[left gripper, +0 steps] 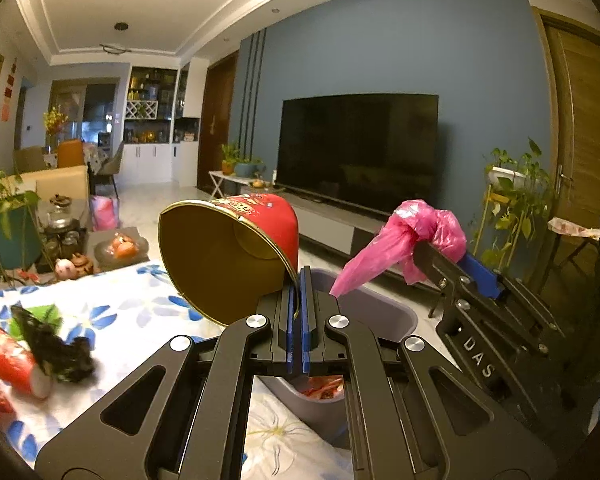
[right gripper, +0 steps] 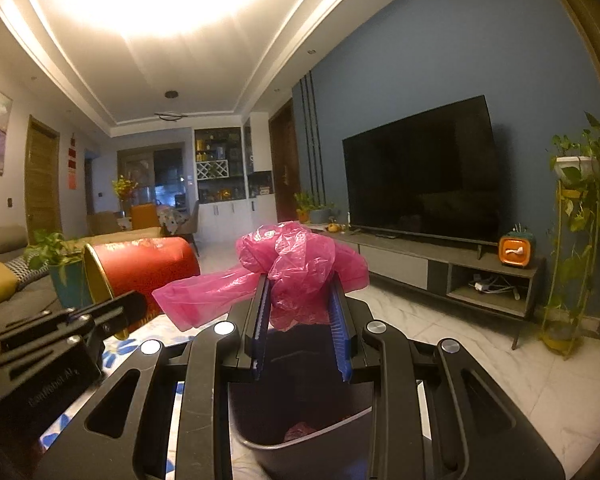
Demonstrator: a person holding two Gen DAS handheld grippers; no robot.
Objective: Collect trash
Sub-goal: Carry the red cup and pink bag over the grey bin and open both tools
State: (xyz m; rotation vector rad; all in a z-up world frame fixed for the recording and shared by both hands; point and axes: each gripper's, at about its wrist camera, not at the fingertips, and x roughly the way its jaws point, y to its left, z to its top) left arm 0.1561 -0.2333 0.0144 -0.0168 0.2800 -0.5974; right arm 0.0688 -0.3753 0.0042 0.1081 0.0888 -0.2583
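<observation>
With the grey bin [left gripper: 384, 312] as your landmark, your left gripper [left gripper: 299, 280] pinches the rim of the red paper cup [left gripper: 236, 252] above its left side, lying sideways, mouth facing left, while your right gripper [right gripper: 302, 300] clamps the crumpled pink plastic bag [right gripper: 296, 268] directly over it.

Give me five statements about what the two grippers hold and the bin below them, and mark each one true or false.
1. The left gripper pinches the rim of a red paper cup. True.
2. The cup stands upright. False: it is tipped on its side, mouth towards the camera.
3. The right gripper holds a pink plastic bag. True.
4. The grey bin is empty. False: red trash lies inside.
5. The television is showing a picture. False: its screen is dark.
</observation>
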